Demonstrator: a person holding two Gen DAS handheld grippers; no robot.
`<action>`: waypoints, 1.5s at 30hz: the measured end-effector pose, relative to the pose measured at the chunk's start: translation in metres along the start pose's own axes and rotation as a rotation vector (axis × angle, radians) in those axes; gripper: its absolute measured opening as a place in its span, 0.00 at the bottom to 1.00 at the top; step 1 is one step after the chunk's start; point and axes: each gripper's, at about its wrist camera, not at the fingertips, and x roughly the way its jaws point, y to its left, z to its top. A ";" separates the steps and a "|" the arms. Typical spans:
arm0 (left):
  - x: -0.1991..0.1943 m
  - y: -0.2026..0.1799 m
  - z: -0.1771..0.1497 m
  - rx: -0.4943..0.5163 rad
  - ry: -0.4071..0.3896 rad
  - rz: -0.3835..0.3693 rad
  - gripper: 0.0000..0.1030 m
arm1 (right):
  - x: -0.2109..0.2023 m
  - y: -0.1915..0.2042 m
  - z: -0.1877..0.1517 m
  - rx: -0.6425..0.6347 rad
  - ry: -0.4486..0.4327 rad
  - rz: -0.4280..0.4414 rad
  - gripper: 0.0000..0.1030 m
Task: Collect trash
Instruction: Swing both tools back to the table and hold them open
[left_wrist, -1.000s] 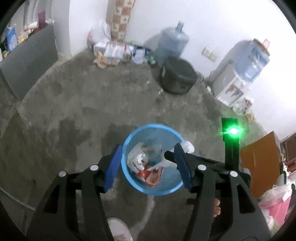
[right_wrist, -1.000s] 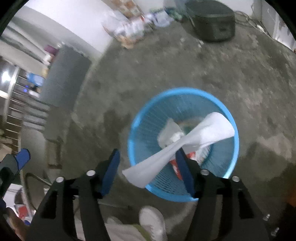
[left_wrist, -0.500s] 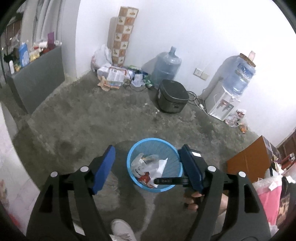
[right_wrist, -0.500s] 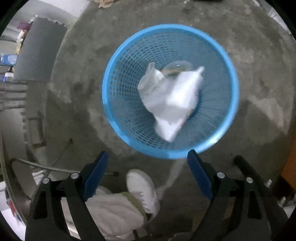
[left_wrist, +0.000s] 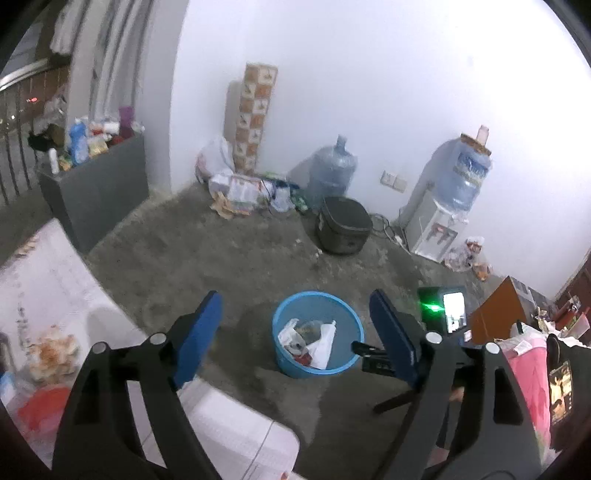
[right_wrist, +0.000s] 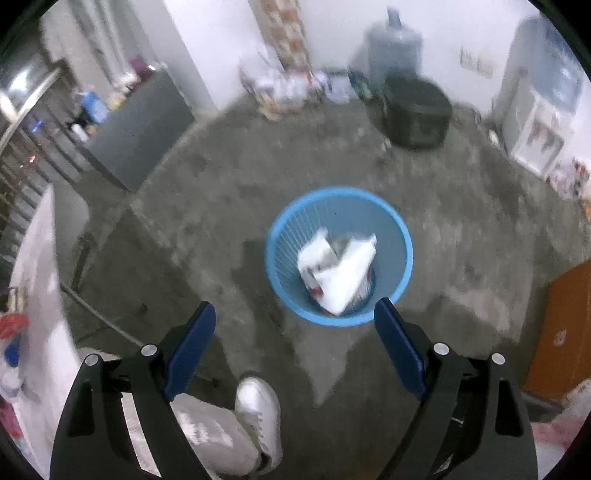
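A round blue mesh basket (left_wrist: 291, 363) (right_wrist: 280, 284) stands on the concrete floor. White wrappers and crumpled paper trash (left_wrist: 321, 343) (right_wrist: 341, 275) lie inside it. My left gripper (left_wrist: 295, 299) hangs well above and in front of the basket, its jaws still opening, nothing between its blue pads. My right gripper (right_wrist: 295, 306) is also high above the floor, open and empty, with the basket just beyond its fingertips. The right gripper's body with a green light (left_wrist: 430, 306) shows at the right of the left wrist view.
A white table (left_wrist: 55, 288) with food and bags lies at the left. A black rice cooker (left_wrist: 343, 230), water jugs, a dispenser (left_wrist: 439, 225), a grey cabinet (left_wrist: 99, 188) and clutter line the walls. A person's white shoe (right_wrist: 258, 410) stands near the basket. An orange box (right_wrist: 557, 332) sits right.
The white wrapper left the right gripper and fell into the basket. Both grippers opened wider and rose away, so the basket looks smaller and the table edge came into view.
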 end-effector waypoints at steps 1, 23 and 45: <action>-0.013 0.002 -0.002 0.002 -0.018 0.010 0.78 | -0.009 0.005 -0.002 -0.012 -0.024 0.002 0.83; -0.156 0.056 -0.053 -0.096 -0.147 0.191 0.82 | -0.159 0.138 -0.071 -0.356 -0.455 -0.015 0.94; -0.164 0.065 -0.060 -0.136 -0.153 0.226 0.83 | -0.169 0.134 -0.077 -0.363 -0.480 0.103 0.94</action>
